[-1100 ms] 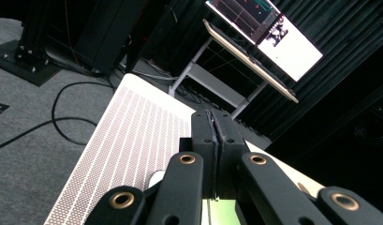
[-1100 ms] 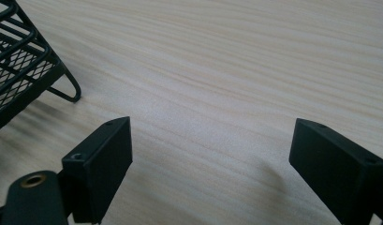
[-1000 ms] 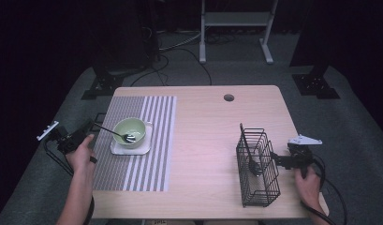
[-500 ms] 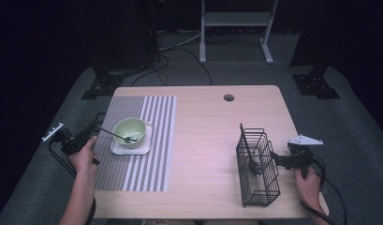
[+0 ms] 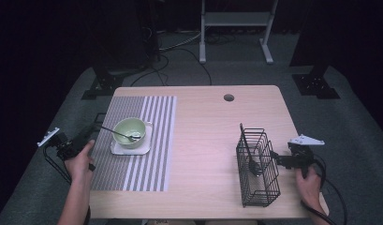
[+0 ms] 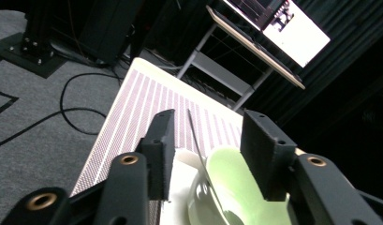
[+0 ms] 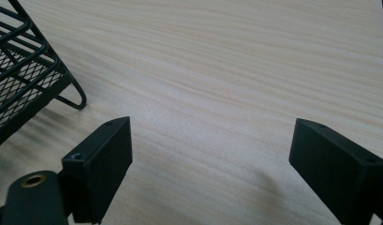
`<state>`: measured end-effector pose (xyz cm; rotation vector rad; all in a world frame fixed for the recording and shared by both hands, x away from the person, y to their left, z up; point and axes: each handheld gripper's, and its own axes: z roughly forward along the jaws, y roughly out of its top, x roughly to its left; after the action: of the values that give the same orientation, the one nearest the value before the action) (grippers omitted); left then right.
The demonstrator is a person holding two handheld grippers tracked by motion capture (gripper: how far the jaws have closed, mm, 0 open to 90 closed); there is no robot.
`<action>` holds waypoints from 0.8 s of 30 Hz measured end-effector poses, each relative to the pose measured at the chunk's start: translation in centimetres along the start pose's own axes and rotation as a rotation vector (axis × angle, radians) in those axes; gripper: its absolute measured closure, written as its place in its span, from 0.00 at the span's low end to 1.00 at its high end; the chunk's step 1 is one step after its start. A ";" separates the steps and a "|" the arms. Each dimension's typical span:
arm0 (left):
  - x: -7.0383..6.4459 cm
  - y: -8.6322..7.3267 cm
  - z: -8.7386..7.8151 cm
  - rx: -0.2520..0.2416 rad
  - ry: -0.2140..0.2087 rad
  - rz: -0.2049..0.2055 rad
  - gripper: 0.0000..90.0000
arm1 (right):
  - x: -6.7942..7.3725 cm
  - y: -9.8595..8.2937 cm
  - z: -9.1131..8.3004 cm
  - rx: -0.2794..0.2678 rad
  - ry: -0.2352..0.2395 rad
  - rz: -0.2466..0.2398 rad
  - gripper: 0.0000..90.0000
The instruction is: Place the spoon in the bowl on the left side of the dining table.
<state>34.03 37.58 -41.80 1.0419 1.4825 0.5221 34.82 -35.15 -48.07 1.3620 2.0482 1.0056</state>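
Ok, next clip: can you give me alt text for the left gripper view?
The left tool stands open, its two black jaws framing a thin spoon whose handle leans out of a pale green bowl. The bowl sits on a white plate atop a striped placemat at the table's edge.

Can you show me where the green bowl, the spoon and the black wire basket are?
green bowl (image 5: pixel 128 127): high view, on its rim.
spoon (image 5: pixel 112 131): high view, on its handle.
black wire basket (image 5: pixel 264 185): high view, on its side wall.

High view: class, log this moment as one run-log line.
left hand-held gripper: open, at spoon in green bowl | right hand-held gripper: open, beside wire basket
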 end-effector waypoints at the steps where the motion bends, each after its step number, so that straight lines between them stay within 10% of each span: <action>1: -0.1 -0.1 -0.1 0.001 -0.009 0.004 0.58 | 0.0 0.0 0.0 -0.001 0.000 -0.001 0.14; 24: -2.9 -1.7 -2.5 0.087 -0.120 0.098 0.30 | 0.0 0.0 0.0 0.002 -0.010 0.001 0.14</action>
<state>30.86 34.91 -41.07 1.1981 1.3633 0.4592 34.80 -35.12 -48.07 1.3664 2.0422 0.9959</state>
